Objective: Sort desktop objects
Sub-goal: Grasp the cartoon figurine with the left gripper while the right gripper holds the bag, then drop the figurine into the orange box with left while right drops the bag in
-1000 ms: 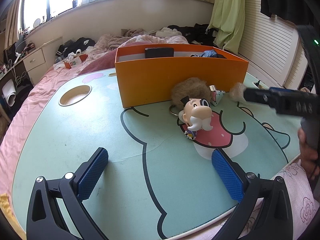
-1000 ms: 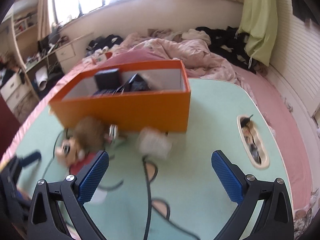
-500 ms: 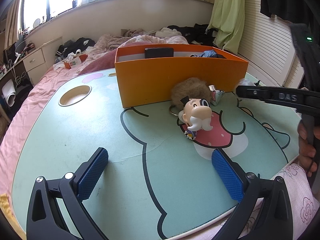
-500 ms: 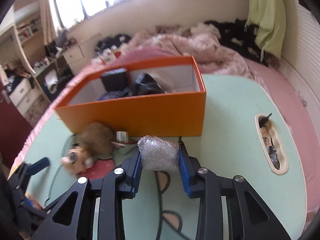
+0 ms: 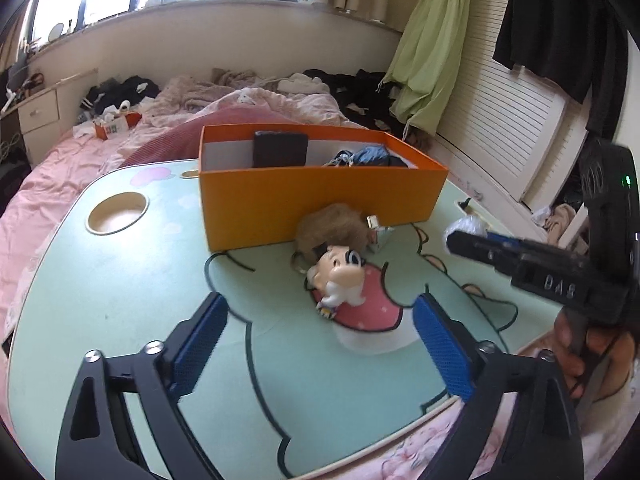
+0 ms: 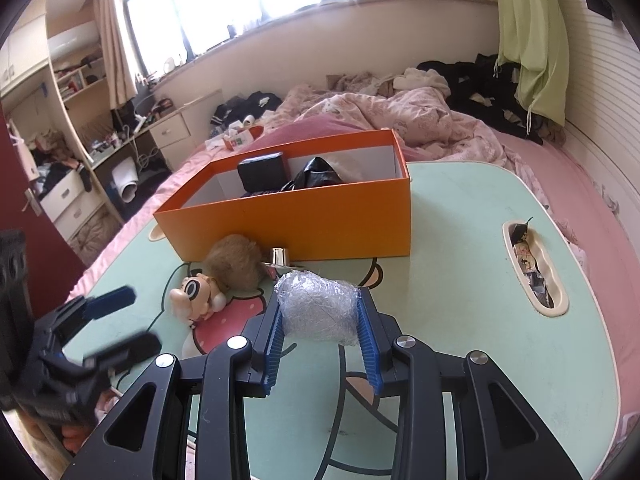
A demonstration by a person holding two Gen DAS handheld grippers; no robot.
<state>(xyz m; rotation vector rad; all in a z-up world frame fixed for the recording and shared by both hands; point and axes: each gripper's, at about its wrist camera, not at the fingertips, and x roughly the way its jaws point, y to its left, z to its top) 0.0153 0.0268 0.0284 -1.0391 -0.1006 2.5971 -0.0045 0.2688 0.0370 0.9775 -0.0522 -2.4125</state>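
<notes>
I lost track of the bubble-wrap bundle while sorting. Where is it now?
The bubble-wrap bundle sits clamped in the right gripper, low centre in the right wrist view, just in front of the orange box and right of the figurine.

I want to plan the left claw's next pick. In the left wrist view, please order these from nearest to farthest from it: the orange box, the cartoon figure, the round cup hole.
1. Cartoon figure: ahead of the open left claw, slightly right, on the table.
2. Orange box: behind the figure, centre.
3. Round cup hole: far left; its rank against the box is too close to call.
</notes>
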